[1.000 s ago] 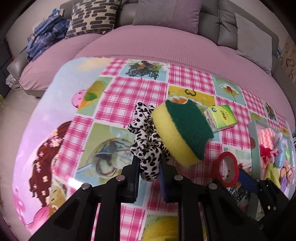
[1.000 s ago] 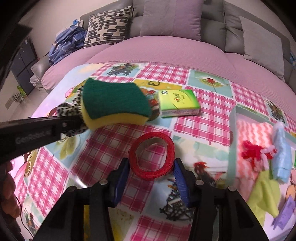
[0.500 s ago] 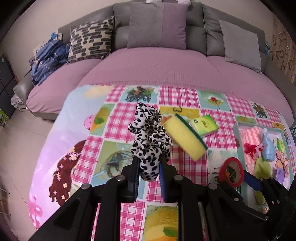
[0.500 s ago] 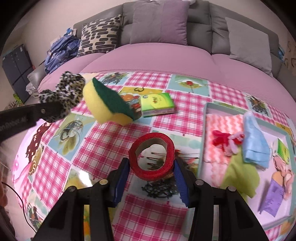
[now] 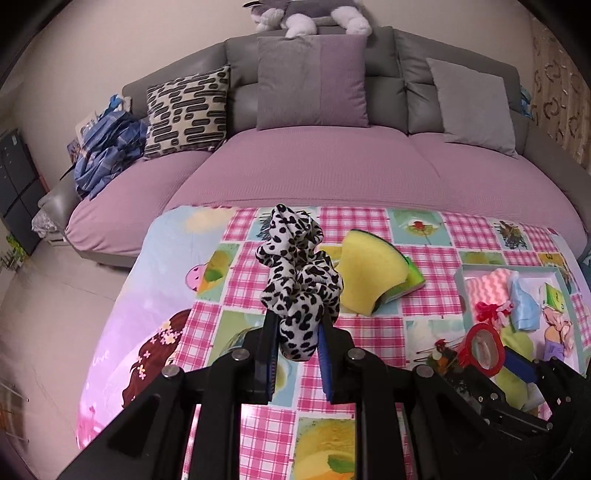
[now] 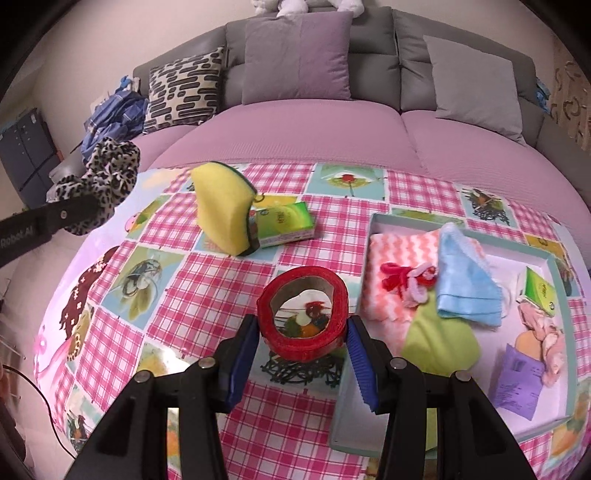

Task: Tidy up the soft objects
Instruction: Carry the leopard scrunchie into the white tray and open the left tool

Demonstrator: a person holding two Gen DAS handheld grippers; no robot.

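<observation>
Left gripper (image 5: 297, 354) clamped tight on a black-and-white spotted scrunchie (image 5: 299, 280), jaws nearly together with the fabric bunched up between the blue pads and held up off the checked tablecloth (image 5: 243, 236). Right gripper (image 6: 303, 356) about half open, squeezed onto a red tape roll (image 6: 303, 314) that sits slightly squashed between its pads, also lifted clear of the cloth, just left of the tray's near corner. Yellow sponge (image 6: 221, 210) with a green scrub side tipped up on edge mid-table, leaning against a small green tissue pack (image 6: 286, 223). Over on the right, a shallow pale-blue tray (image 6: 373, 225) already loaded: pink zigzag cloth (image 6: 399, 251), red and pink fuzzy hair tie (image 6: 406, 280), blue face mask (image 6: 461, 284), lime green cloth (image 6: 439, 339), another small green pack (image 6: 541, 286), a purple packet (image 6: 519, 380) and something peachy-pink at the far right edge, can't tell what. Behind the table, a sofa with a pink cover (image 5: 332, 162), a few cushions, and a plush toy (image 5: 306, 14) perched on the backrest.
</observation>
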